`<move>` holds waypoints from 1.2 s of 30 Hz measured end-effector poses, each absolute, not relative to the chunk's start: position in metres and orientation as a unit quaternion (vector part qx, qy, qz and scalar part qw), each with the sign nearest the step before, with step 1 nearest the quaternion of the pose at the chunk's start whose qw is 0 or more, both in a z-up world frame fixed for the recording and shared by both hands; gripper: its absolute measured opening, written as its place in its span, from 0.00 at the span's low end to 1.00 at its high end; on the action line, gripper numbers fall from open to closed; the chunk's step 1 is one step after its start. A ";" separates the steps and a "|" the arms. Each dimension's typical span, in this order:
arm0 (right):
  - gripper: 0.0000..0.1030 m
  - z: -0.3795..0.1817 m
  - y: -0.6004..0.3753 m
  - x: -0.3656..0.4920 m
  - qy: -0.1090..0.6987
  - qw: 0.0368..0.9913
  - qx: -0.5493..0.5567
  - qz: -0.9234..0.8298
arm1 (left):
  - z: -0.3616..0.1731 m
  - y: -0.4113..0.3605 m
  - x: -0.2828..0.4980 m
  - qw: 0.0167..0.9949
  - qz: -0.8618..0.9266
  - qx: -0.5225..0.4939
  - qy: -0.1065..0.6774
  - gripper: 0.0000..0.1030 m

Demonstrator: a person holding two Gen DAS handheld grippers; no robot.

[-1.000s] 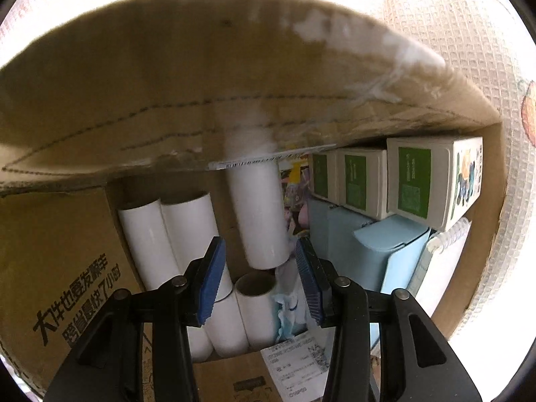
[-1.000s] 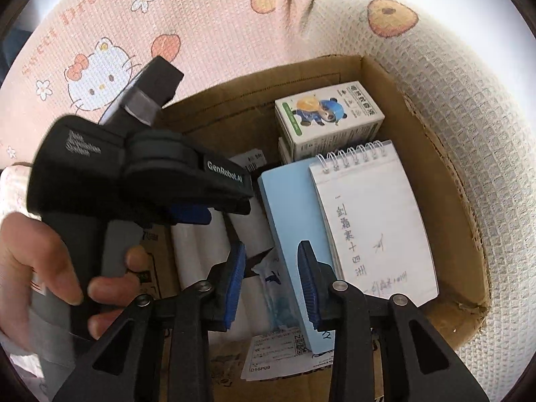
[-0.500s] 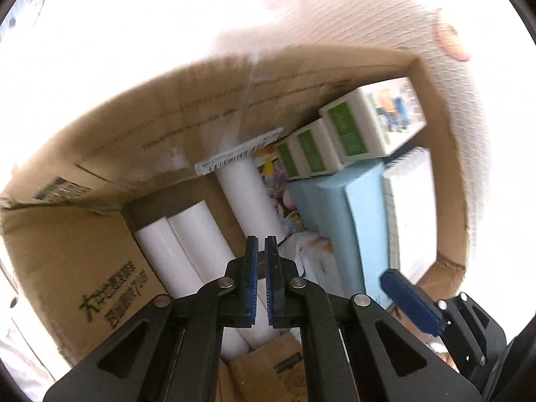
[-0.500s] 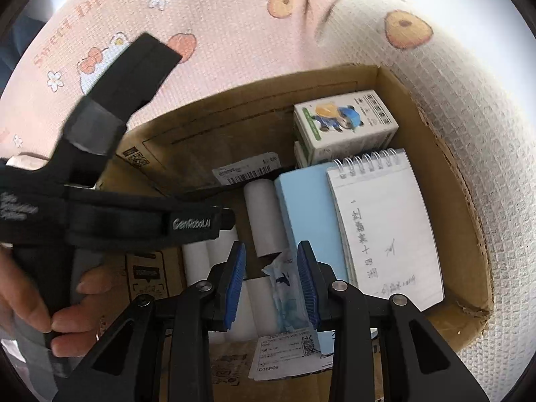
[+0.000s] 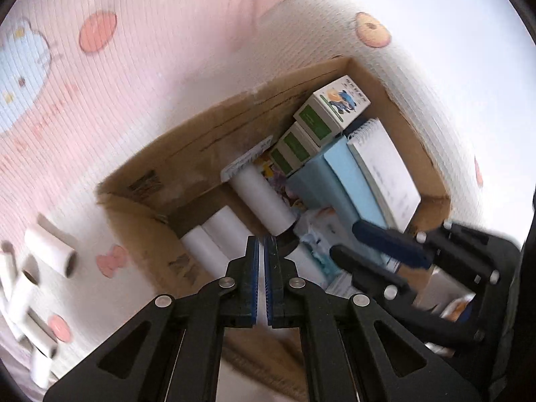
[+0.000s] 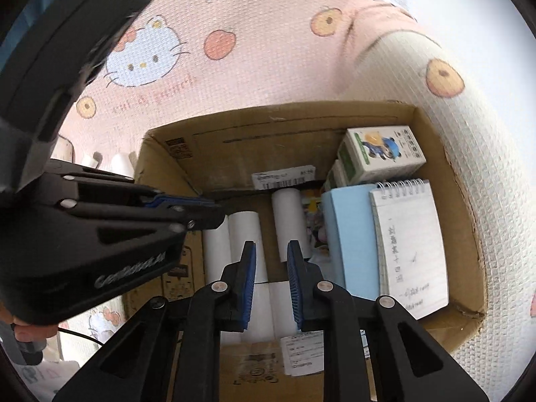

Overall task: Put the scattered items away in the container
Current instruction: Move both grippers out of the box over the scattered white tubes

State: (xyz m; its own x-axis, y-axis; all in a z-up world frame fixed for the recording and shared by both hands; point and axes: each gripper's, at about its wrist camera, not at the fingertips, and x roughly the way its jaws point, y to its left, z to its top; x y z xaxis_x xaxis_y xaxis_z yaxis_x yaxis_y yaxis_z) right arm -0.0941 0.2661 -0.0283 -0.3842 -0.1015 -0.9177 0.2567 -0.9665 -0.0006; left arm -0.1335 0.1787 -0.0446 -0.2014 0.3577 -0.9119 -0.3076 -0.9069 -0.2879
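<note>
The cardboard box [image 6: 294,124] sits on a pink patterned blanket. Inside lie several white paper rolls [image 6: 286,221], green-and-white cartons [image 6: 382,154], a blue pad [image 6: 351,238] and a spiral notebook [image 6: 408,244]. My left gripper [image 5: 261,278] is shut and empty above the box's left side. My right gripper [image 6: 271,281] is open and empty over the rolls; it also shows in the left wrist view [image 5: 378,251]. Several loose white rolls [image 5: 50,251] lie on the blanket left of the box.
The blanket [image 6: 234,10] with cat and fruit prints surrounds the box. A white textured part of it [image 6: 485,134] rises on the right. The left gripper's body [image 6: 83,221] fills the left of the right wrist view. A receipt [image 6: 301,351] lies at the box's near end.
My left gripper let go of a white roll in the box, shut empty and pulled up and back out of the box. The right gripper stayed open and drew back slightly.
</note>
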 end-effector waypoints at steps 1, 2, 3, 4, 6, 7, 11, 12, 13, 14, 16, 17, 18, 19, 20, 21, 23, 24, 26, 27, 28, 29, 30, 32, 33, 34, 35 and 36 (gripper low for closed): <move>0.16 -0.029 0.256 -0.093 0.077 0.107 0.542 -0.830 | -0.043 0.177 -0.126 0.213 0.786 -0.580 0.000 0.03; 0.16 -0.029 0.250 -0.091 0.083 0.107 0.539 -0.831 | -0.041 0.175 -0.119 0.210 0.797 -0.566 0.019 0.03; 0.16 -0.027 0.246 -0.087 0.088 0.106 0.534 -0.834 | -0.035 0.170 -0.108 0.210 0.810 -0.546 0.034 0.03; 0.16 -0.027 0.243 -0.083 0.093 0.102 0.528 -0.838 | -0.028 0.164 -0.100 0.217 0.817 -0.533 0.038 0.03; 0.16 -0.021 0.237 -0.069 0.104 0.085 0.515 -0.847 | -0.025 0.155 -0.084 0.227 0.829 -0.510 0.035 0.03; 0.16 -0.018 0.235 -0.064 0.106 0.081 0.510 -0.850 | -0.020 0.147 -0.076 0.227 0.837 -0.497 0.027 0.03; 0.16 -0.013 0.227 -0.049 0.107 0.078 0.502 -0.855 | -0.007 0.118 -0.059 0.219 0.854 -0.472 0.004 0.03; 0.16 -0.014 0.224 -0.046 0.112 0.079 0.501 -0.855 | -0.006 0.113 -0.056 0.213 0.857 -0.470 0.000 0.03; 0.16 -0.014 0.221 -0.043 0.115 0.078 0.502 -0.854 | -0.005 0.108 -0.055 0.204 0.859 -0.470 -0.004 0.03; 0.16 -0.013 0.219 -0.039 0.119 0.075 0.503 -0.853 | -0.005 0.103 -0.054 0.200 0.859 -0.471 -0.008 0.03; 0.16 -0.011 0.214 -0.034 0.125 0.075 0.502 -0.853 | -0.008 0.096 -0.053 0.200 0.854 -0.479 -0.023 0.03; 0.16 -0.011 0.211 -0.032 0.126 0.076 0.501 -0.853 | -0.009 0.094 -0.053 0.200 0.853 -0.481 -0.029 0.03; 0.16 -0.008 0.206 -0.031 0.130 0.079 0.499 -0.853 | -0.010 0.091 -0.052 0.200 0.852 -0.482 -0.033 0.03; 0.16 -0.005 0.202 -0.029 0.135 0.081 0.496 -0.854 | -0.008 0.089 -0.051 0.202 0.852 -0.482 -0.034 0.03; 0.16 -0.003 0.197 -0.027 0.141 0.084 0.491 -0.856 | -0.008 0.087 -0.049 0.204 0.852 -0.480 -0.036 0.03; 0.16 0.000 0.190 -0.024 0.148 0.087 0.484 -0.858 | -0.008 0.084 -0.048 0.205 0.854 -0.477 -0.036 0.03; 0.16 0.002 0.176 -0.021 0.163 0.099 0.473 -0.860 | -0.008 0.077 -0.043 0.196 0.862 -0.466 -0.032 0.03; 0.16 0.002 0.169 -0.020 0.170 0.108 0.467 -0.861 | -0.008 0.072 -0.040 0.187 0.868 -0.459 -0.029 0.03; 0.16 0.003 0.155 -0.016 0.189 0.124 0.453 -0.863 | -0.012 0.058 -0.034 0.170 0.877 -0.447 -0.031 0.04; 0.16 0.003 0.144 -0.014 0.200 0.136 0.440 -0.865 | -0.016 0.050 -0.031 0.162 0.880 -0.445 -0.038 0.04; 0.16 0.002 0.134 -0.013 0.210 0.146 0.430 -0.866 | -0.021 0.040 -0.028 0.152 0.882 -0.444 -0.048 0.04; 0.16 0.000 0.126 -0.012 0.220 0.154 0.422 -0.866 | -0.027 0.029 -0.025 0.142 0.882 -0.445 -0.061 0.04; 0.16 -0.003 0.115 -0.009 0.231 0.166 0.411 -0.866 | -0.032 0.020 -0.023 0.134 0.882 -0.447 -0.075 0.04; 0.16 -0.010 0.099 -0.007 0.242 0.188 0.398 -0.865 | -0.047 -0.005 -0.019 0.106 0.877 -0.456 -0.111 0.04; 0.16 -0.016 0.088 -0.005 0.251 0.196 0.394 -0.862 | -0.054 -0.015 -0.017 0.094 0.873 -0.462 -0.127 0.04; 0.16 -0.022 0.080 -0.004 0.260 0.204 0.390 -0.860 | -0.061 -0.027 -0.014 0.081 0.868 -0.467 -0.146 0.04; 0.16 -0.027 0.072 -0.002 0.267 0.213 0.386 -0.857 | -0.068 -0.039 -0.011 0.070 0.864 -0.471 -0.165 0.04; 0.16 -0.033 0.064 0.000 0.273 0.222 0.383 -0.854 | -0.073 -0.049 -0.009 0.060 0.860 -0.473 -0.182 0.04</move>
State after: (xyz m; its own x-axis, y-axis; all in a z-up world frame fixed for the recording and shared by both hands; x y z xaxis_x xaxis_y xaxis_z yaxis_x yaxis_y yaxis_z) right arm 0.0000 0.0645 -0.0332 -0.6081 -0.1689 -0.7757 0.5881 -0.7522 -0.2972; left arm -0.0090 -0.0489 -0.0732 -0.5447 0.2760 -0.7919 0.0683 -0.9266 -0.3699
